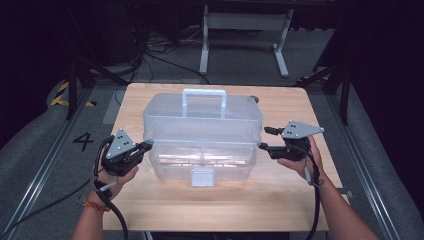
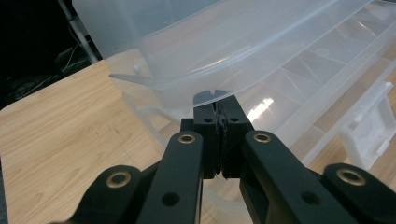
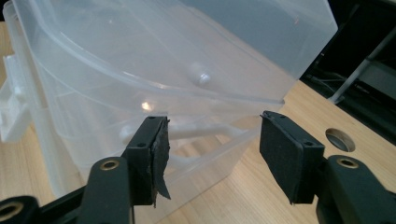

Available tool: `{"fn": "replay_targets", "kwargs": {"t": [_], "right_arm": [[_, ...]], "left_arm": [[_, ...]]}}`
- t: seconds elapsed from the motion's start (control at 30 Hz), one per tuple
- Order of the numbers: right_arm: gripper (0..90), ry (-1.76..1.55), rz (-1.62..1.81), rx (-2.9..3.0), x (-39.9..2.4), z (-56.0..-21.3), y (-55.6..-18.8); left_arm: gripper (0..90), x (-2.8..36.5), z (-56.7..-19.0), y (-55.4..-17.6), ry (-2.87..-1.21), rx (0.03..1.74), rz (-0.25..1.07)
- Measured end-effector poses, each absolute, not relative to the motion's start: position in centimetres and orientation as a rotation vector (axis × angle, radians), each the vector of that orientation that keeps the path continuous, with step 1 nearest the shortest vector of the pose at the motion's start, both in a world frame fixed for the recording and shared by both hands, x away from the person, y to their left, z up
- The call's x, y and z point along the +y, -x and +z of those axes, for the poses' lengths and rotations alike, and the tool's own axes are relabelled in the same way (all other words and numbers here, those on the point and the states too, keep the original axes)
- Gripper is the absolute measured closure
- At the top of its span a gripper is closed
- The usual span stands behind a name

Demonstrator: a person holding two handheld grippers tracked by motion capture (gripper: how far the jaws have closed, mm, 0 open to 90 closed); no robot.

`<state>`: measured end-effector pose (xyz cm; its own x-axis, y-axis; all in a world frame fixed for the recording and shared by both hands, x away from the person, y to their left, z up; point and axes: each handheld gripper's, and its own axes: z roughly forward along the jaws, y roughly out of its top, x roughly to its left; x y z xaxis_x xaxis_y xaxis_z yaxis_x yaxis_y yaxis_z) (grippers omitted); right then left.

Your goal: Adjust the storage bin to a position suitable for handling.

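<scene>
Currently, box [image 1: 202, 135]: held between both hand-held grippers on the surface [image 1: 210, 210].
Left hand-held gripper [image 2: 217, 116]: clamped shut on the lid [image 2: 205, 51] rim.
Right hand-held gripper [image 3: 212, 140]: half open, nothing gripped; its jaws should be centred on the rim first.

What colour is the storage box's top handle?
Translucent whitish, like the box itself; the handle shows best in the high view.

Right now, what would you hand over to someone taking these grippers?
Left gripper: fingers shut on the lip of the upper tray of the clear storage box, holding that end raised.
Right gripper: open at the box's other end, fingers either side of the rim, not pressing.
Box sits mid-table, front latch undone.
Done: tray lifted apart. Left: grip the right end, then finish moving the tray.
</scene>
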<state>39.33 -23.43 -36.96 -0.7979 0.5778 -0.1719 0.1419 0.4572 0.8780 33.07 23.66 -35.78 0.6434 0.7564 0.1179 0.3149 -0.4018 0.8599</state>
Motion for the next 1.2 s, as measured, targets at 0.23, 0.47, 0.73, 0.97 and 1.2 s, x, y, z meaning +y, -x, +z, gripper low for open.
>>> {"fn": "replay_targets", "kwargs": {"t": [0.23, 0.47, 0.73, 0.97, 1.2], "right_arm": [[44.7, -0.606, 1.314, 2.218, -23.0, -37.2, -39.6], [45.4, -0.603, 1.33, 2.186, -22.9, -37.4, -39.7], [48.9, -0.599, 1.372, 2.114, -22.9, -36.9, -39.7], [56.4, -0.608, 1.404, 2.093, -22.7, -36.6, -39.7], [59.9, -0.605, 1.42, 2.024, -22.1, -36.3, -39.7]], "left_arm": [[88.0, 23.7, -36.0, -33.2, -1.979, 0.836, 0.641], [85.0, 24.0, -36.6, -33.1, -1.971, 0.846, 0.642], [77.7, 25.9, -38.5, -32.5, -1.98, 0.882, 0.688], [66.3, 27.5, -41.5, -32.3, -2.039, 0.974, 0.659], [54.7, 28.7, -45.9, -32.0, -2.121, 1.079, 0.564]]}}
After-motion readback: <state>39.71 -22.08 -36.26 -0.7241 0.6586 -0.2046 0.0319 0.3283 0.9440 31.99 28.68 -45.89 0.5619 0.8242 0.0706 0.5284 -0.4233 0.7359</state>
